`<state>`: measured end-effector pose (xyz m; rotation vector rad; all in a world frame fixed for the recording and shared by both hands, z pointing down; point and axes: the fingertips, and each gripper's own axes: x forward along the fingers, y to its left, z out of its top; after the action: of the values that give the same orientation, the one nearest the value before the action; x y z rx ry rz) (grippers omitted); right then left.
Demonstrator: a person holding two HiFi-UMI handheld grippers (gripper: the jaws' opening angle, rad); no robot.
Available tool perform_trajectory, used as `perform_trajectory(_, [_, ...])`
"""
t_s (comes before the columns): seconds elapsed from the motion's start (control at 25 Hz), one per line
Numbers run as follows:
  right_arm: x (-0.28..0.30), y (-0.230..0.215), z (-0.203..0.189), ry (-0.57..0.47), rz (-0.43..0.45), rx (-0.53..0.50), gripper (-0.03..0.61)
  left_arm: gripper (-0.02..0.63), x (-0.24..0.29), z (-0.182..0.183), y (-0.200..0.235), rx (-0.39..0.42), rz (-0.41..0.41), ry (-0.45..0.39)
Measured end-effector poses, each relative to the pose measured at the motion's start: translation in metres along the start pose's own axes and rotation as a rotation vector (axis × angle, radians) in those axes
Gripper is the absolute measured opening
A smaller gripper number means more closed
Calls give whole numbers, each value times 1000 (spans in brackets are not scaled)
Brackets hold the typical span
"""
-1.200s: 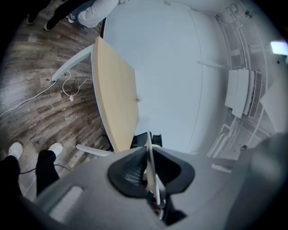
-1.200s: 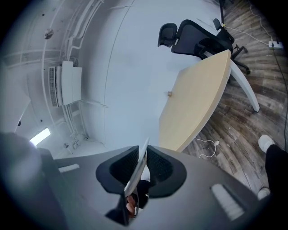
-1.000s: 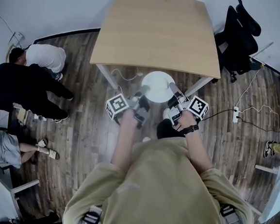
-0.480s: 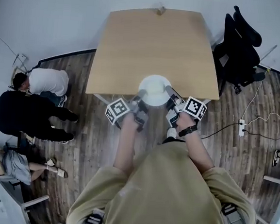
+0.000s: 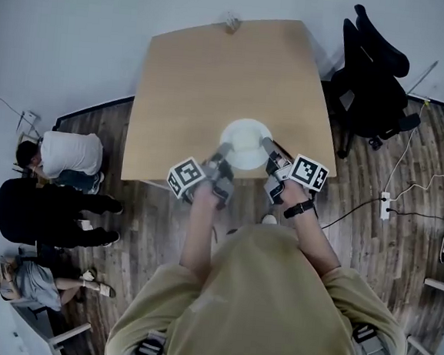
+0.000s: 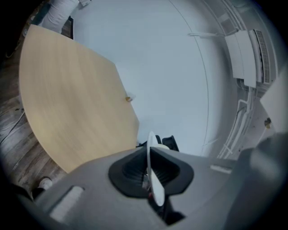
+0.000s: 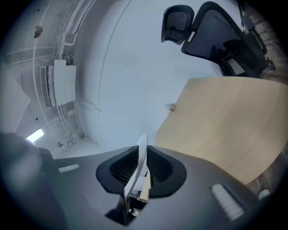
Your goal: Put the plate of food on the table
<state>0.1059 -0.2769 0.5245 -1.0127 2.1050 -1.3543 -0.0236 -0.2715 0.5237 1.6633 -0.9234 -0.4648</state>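
Note:
A round white plate (image 5: 246,144) with something pale on it hangs over the near edge of the light wooden table (image 5: 216,72). My left gripper (image 5: 223,151) is shut on the plate's left rim and my right gripper (image 5: 266,145) is shut on its right rim. In the left gripper view the plate (image 6: 151,143) shows edge-on, pinched between the black pads of the left gripper (image 6: 151,173), with the table (image 6: 67,103) beyond. The right gripper view shows the plate (image 7: 142,147) in the same way inside the right gripper (image 7: 140,170), the table (image 7: 225,121) at its right.
A black office chair (image 5: 370,70) stands at the table's right side. People (image 5: 61,159) sit and crouch on the wooden floor at the left. A power strip (image 5: 384,202) with cables lies at the right. A small object (image 5: 232,21) sits at the table's far edge.
The plate and both grippers have moved forward from in front of the table to over its near edge. Both grips on the rim stay the same.

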Motion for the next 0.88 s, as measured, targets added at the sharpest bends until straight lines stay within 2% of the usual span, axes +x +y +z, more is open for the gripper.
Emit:
perform_trajectory(0.12, [4,-20,13,15,-23,-34,49,6,20,-5,6,10,15,4])
perform_trajectory(0.28, [15,-34,12,73,-24,-27,44,8,29,-2,19,30,59,2])
perform_trajectory(0.4, [32,-44,15,98,-40,-50,46,11,42,10,30,44,84,5])
perform_trajectory(0.6, [69,-71,26,115,-77,-63,49,9,74,37,52,50,78,18])
perform_trajectory(0.88, [131,-109,62,127,-164,-85,49,21,136,79,72,148,83,125])
